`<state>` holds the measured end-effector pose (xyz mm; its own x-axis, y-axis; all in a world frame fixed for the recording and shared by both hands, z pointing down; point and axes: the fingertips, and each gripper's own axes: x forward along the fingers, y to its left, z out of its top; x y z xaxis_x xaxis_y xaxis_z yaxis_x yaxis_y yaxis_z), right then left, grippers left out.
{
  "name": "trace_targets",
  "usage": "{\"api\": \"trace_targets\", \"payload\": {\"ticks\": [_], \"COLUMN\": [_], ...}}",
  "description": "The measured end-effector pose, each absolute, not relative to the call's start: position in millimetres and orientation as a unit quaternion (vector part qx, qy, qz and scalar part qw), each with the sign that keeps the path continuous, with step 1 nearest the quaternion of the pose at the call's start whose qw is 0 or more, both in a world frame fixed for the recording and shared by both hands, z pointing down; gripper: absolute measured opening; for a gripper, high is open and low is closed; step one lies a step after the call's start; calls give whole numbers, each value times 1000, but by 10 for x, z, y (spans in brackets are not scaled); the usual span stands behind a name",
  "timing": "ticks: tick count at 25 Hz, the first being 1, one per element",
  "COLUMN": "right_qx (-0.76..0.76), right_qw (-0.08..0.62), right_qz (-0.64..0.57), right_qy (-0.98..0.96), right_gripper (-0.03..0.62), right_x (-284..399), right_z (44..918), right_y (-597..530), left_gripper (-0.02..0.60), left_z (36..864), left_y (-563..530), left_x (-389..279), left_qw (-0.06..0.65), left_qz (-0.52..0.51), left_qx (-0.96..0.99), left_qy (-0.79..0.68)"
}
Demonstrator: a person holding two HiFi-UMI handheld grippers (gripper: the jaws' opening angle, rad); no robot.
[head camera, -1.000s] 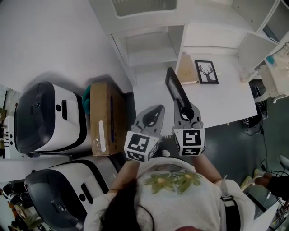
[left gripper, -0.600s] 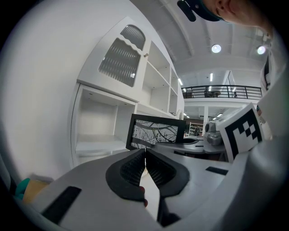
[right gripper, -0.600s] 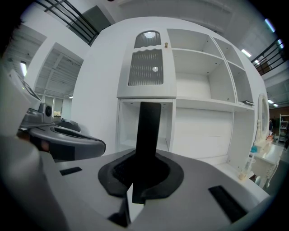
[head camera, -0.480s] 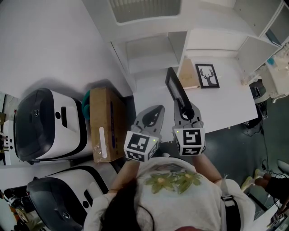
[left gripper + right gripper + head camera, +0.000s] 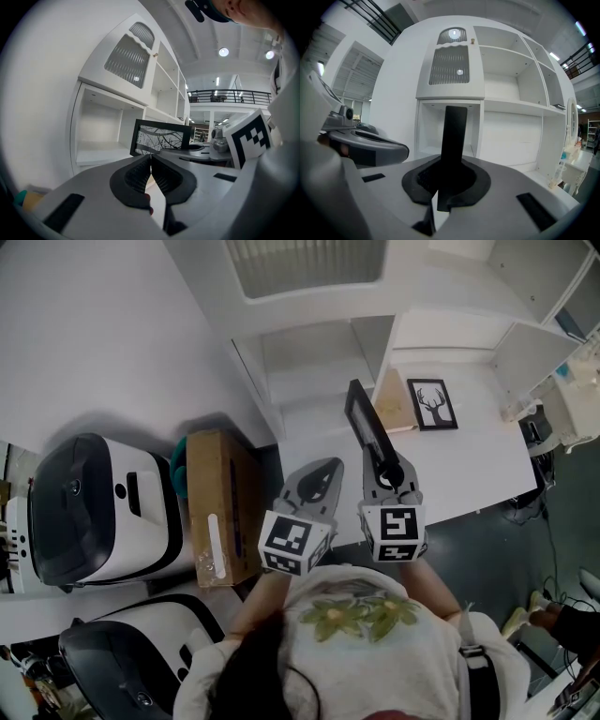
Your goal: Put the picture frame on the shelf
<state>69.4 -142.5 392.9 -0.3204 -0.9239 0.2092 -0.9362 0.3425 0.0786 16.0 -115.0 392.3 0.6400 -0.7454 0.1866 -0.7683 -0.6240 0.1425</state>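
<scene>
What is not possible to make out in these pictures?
Frame: right gripper view shows only its dark edge; the right tongs hide its lower end.
Wooden panel, head view: its other face is turned away.
Box, head view: closed, contents hidden.
Shelf, head view: top cut off by the picture's edge.

No readable writing in any view.
The cubes on the left gripper [image 5: 330, 468] and right gripper [image 5: 378, 457] carry only black-and-white square markers, no letters or digits. The white strip on the cardboard box [image 5: 220, 507] is too small to read. The picture frame [image 5: 161, 138] shows bare branches, and the small framed print [image 5: 436, 404] an antlered head. Neither has words.
</scene>
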Motion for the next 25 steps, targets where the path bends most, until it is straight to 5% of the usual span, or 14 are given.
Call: {"api": "trace_targets", "payload": {"ticks": [25], "right_qx": [591], "right_qw": [125], "right_qz": [27], "right_qy": [-796], "right_gripper": [41], "right_x": [544], "right_z": [4116], "right_y": [-1958], "left_gripper": [31], "left_z": [4041], "left_y": [-1676], "left_x": [-11], "left_qw": [105], "left_qz": [59], "left_qx": [909], "left_qy": [-399]}}
